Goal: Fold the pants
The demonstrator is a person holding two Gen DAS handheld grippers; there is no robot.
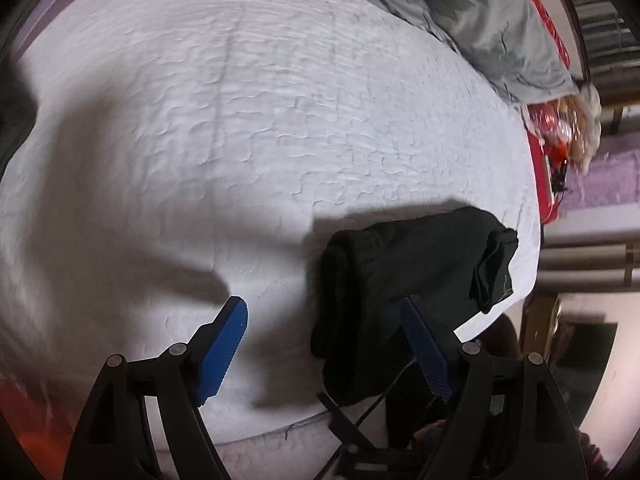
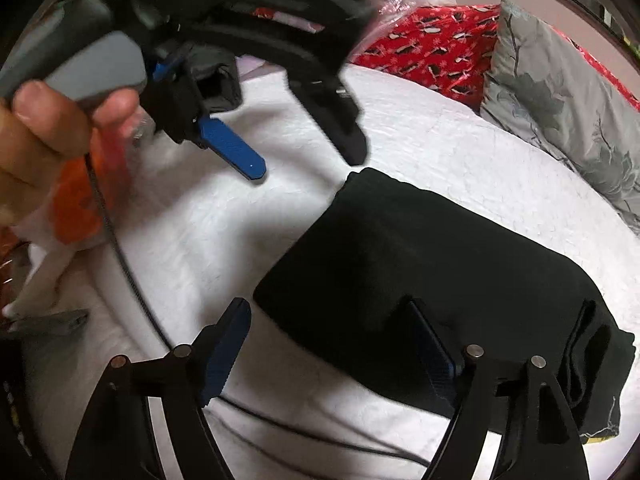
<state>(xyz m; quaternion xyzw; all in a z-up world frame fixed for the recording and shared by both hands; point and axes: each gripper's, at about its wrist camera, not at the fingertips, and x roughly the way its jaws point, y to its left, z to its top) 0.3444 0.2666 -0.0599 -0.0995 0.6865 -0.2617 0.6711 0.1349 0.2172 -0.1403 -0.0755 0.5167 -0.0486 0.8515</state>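
Note:
Black pants (image 2: pixel 420 272) lie folded into a compact bundle on the white quilted bedspread (image 2: pixel 420 120). My right gripper (image 2: pixel 326 304) hovers open above the bundle's near-left end; its right finger is over the cloth, its left over bare quilt, and nothing is clamped. In the left wrist view the pants (image 1: pixel 412 276) sit at the lower right near the bed's edge. My left gripper (image 1: pixel 322 300) is open with blue pads, its right finger above the bundle's edge and nothing gripped. From the right wrist view, the left gripper (image 2: pixel 306 164) appears at upper left in a person's hand (image 2: pixel 44 132).
A grey floral pillow (image 2: pixel 560 92) and red patterned fabric (image 2: pixel 432 40) lie at the head of the bed. A black cable (image 2: pixel 120 256) trails across the quilt on the left. A crinkled plastic bag (image 1: pixel 576 128) sits beyond the bedspread (image 1: pixel 240 120).

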